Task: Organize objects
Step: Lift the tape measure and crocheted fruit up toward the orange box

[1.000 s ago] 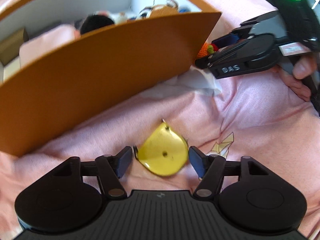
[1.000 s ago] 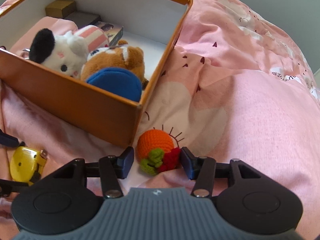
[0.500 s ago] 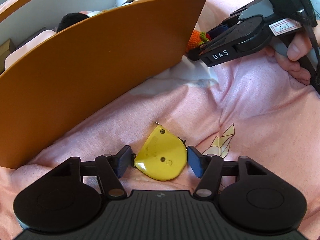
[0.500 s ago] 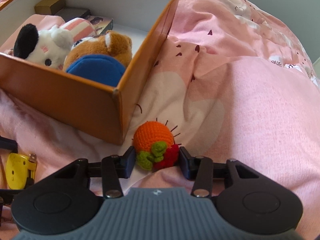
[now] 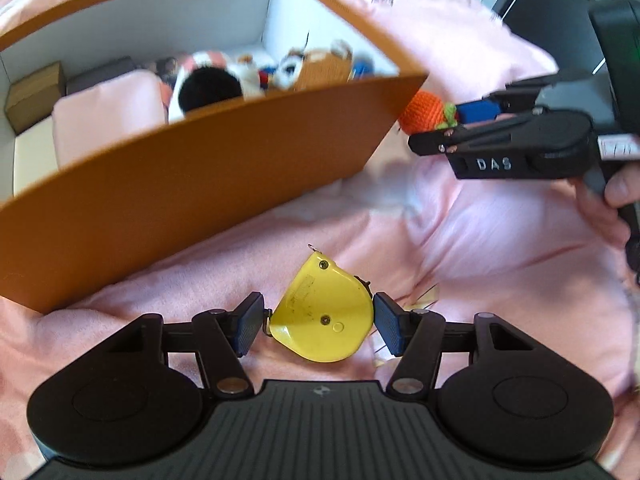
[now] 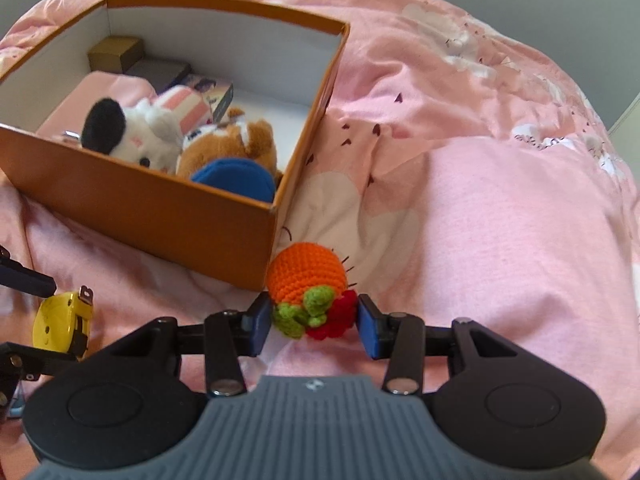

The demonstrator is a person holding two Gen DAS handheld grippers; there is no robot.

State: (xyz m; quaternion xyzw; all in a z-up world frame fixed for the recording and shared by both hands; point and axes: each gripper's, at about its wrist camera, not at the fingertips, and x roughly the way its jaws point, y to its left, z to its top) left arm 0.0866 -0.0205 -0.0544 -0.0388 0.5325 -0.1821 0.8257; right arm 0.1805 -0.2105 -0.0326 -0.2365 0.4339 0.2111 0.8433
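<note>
My left gripper [image 5: 318, 326] is shut on a yellow tape measure [image 5: 324, 318] and holds it a little above the pink bedspread; the tape measure also shows in the right wrist view [image 6: 60, 322]. My right gripper [image 6: 314, 328] is shut on an orange crocheted toy [image 6: 308, 286] with green and red trim, lifted just off the bed beside the box corner. The toy also shows in the left wrist view [image 5: 424, 112], held by the right gripper [image 5: 448, 120]. An orange box [image 6: 160, 216] with white inside walls stands ahead of both grippers.
The box holds a black-and-white plush [image 6: 132, 140], a brown plush [image 6: 236, 148], a blue round item [image 6: 234, 178], a pink cushion [image 5: 108, 116] and small boxes [image 6: 116, 54]. The wrinkled pink bedspread [image 6: 500, 208] stretches to the right.
Both grippers have closed on their objects and lifted. The box interior has come into the left wrist view, and the right gripper has risen with the toy beside the box corner.
</note>
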